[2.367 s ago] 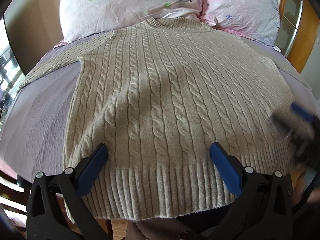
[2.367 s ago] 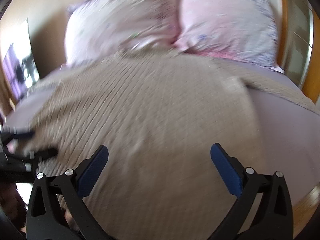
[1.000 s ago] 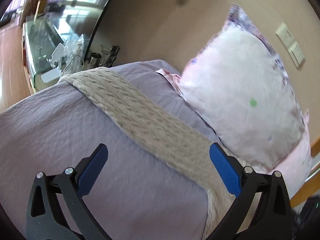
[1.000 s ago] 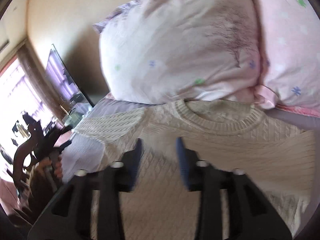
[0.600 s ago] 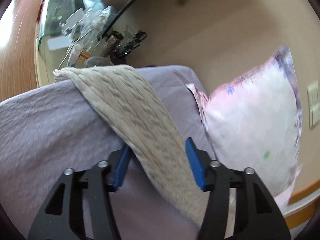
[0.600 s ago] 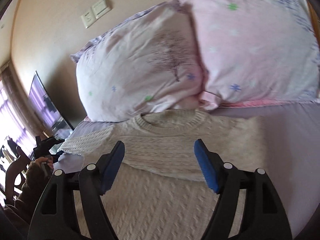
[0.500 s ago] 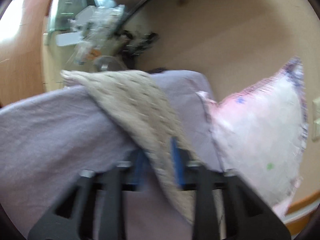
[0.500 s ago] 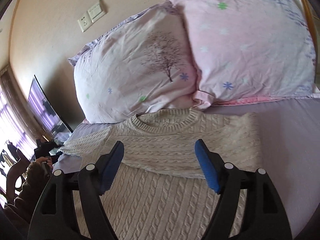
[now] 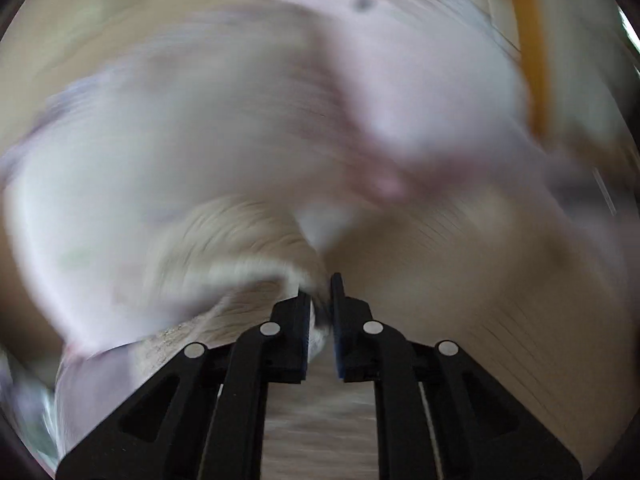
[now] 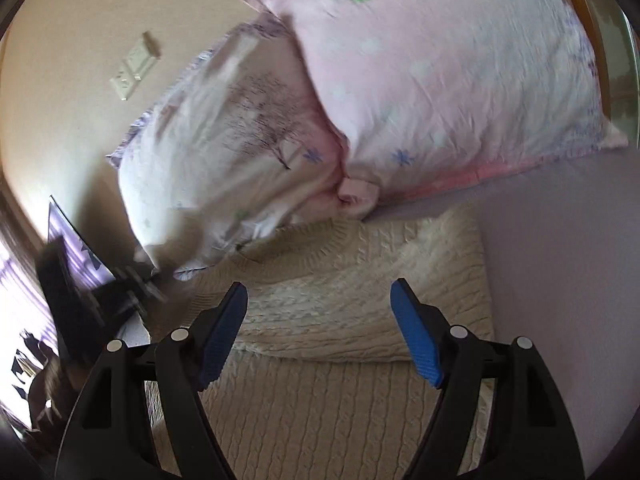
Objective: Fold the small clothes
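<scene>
Cable-knit sweater (image 10: 360, 304), left tongs (image 9: 320, 280) pinching sleeve (image 9: 240, 248)

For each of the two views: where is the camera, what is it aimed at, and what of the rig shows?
Left wrist: on the left gripper, heavily blurred, facing pillows; its fingers pinch the sweater.
Right wrist: on the open right gripper, above the sweater, facing the pillows; the left gripper appears blurred at left.
Shared: sweater, pillows.

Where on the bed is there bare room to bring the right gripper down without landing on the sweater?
Bare lilac bedsheet lies right of the cream cable-knit sweater, below the pink pillow. It is crowded straight ahead under the open right gripper, and at the sweater's left, where the left gripper pinches knit by the white tree-print pillow.
</scene>
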The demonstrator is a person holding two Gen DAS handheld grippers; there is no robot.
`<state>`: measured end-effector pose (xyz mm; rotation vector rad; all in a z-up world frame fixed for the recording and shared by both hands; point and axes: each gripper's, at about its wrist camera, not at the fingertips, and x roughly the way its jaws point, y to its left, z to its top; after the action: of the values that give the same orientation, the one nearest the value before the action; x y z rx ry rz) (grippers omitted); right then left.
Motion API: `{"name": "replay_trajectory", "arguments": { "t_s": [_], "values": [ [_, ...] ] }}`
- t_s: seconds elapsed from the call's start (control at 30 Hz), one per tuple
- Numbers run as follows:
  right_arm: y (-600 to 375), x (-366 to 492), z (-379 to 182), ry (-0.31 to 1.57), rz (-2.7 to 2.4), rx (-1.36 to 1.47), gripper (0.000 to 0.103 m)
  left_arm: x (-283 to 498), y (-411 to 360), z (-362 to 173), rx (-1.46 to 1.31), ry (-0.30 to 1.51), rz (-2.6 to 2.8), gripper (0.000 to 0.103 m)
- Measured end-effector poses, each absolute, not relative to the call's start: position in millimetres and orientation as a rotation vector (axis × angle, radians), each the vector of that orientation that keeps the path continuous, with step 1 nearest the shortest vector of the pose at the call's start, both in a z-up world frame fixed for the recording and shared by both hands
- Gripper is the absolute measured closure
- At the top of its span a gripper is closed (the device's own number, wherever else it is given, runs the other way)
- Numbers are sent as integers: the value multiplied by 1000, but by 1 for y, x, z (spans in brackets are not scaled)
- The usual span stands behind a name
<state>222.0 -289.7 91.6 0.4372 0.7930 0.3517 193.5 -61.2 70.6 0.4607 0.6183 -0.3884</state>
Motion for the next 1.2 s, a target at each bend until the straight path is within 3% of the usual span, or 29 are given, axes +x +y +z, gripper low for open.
{"name": "replay_trajectory", "arguments": {
  "t_s": [0.1,0.2,0.3,0.53,0.7,0.77,0.97,1.1,1.2],
  "values": [
    [-307,231,78,857,338,497,28,168,-82,43,544,662,-439,91],
    [-322,243,64,922,314,537,43,159,-44,56,422,666,-381,71],
    [-320,260,51,979,323,578,54,158,1,65,366,662,-255,64],
    [-245,335,58,1045,376,504,53,178,65,56,162,742,-165,49],
    [-201,379,34,1143,264,410,54,195,84,29,-23,848,-197,49],
    [-198,389,16,1148,274,456,96,197,87,24,-53,868,-202,47],
    [-256,325,75,811,310,577,96,193,93,22,-86,863,-221,46],
    [-301,262,65,864,200,605,94,186,96,27,-113,850,-242,46],
    [-330,219,48,961,128,602,67,163,106,42,-169,834,-298,46]
  ]
}}
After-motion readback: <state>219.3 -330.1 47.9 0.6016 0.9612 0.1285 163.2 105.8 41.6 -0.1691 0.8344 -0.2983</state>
